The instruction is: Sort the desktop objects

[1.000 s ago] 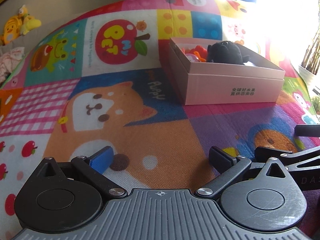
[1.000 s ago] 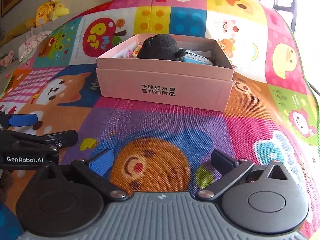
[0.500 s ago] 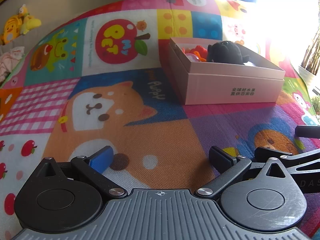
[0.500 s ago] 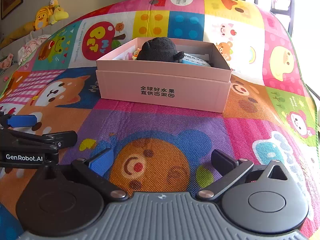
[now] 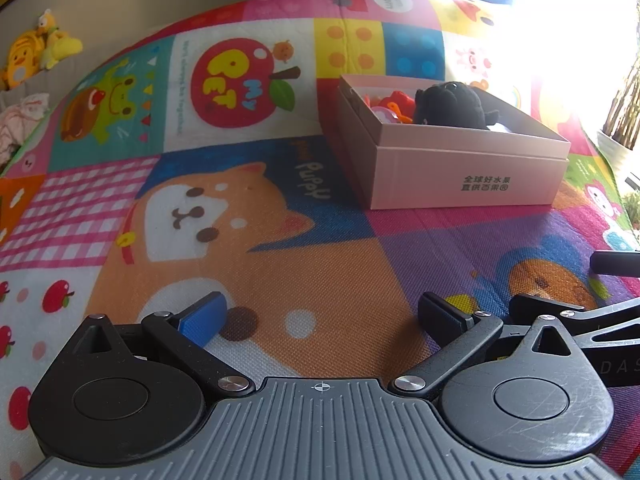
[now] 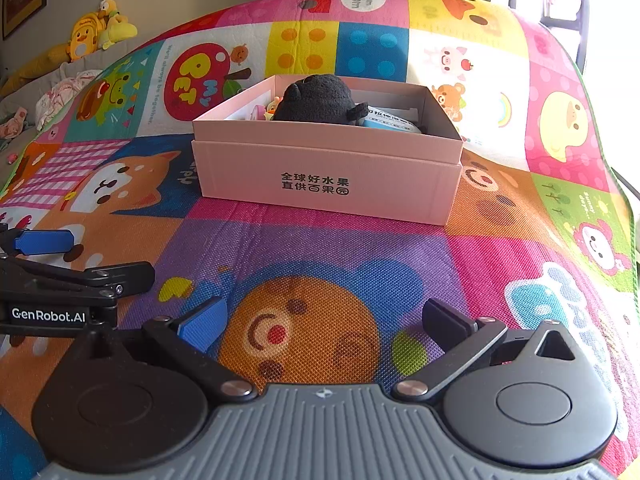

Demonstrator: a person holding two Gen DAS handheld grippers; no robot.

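A pink cardboard box (image 5: 460,168) (image 6: 328,168) sits on the colourful play mat. Inside it lie a black plush toy (image 5: 452,104) (image 6: 318,98), orange-red small toys (image 5: 394,104) and a light blue packet (image 6: 390,123). My left gripper (image 5: 322,316) hovers open over the orange dog patch, well short of the box, with nothing between its fingers. My right gripper (image 6: 324,320) hangs open over the bear face patch in front of the box, also empty. The left gripper's body (image 6: 60,292) shows at the left edge of the right wrist view.
The play mat (image 5: 248,216) (image 6: 500,240) covers the whole surface. Yellow plush toys (image 5: 32,56) (image 6: 96,28) and bundled pink cloth (image 6: 60,92) lie along the far left wall. Bright window light washes out the far right.
The right gripper has tilted or risen slightly, so the box sits lower and nearer in its view. The left gripper has hardly moved.
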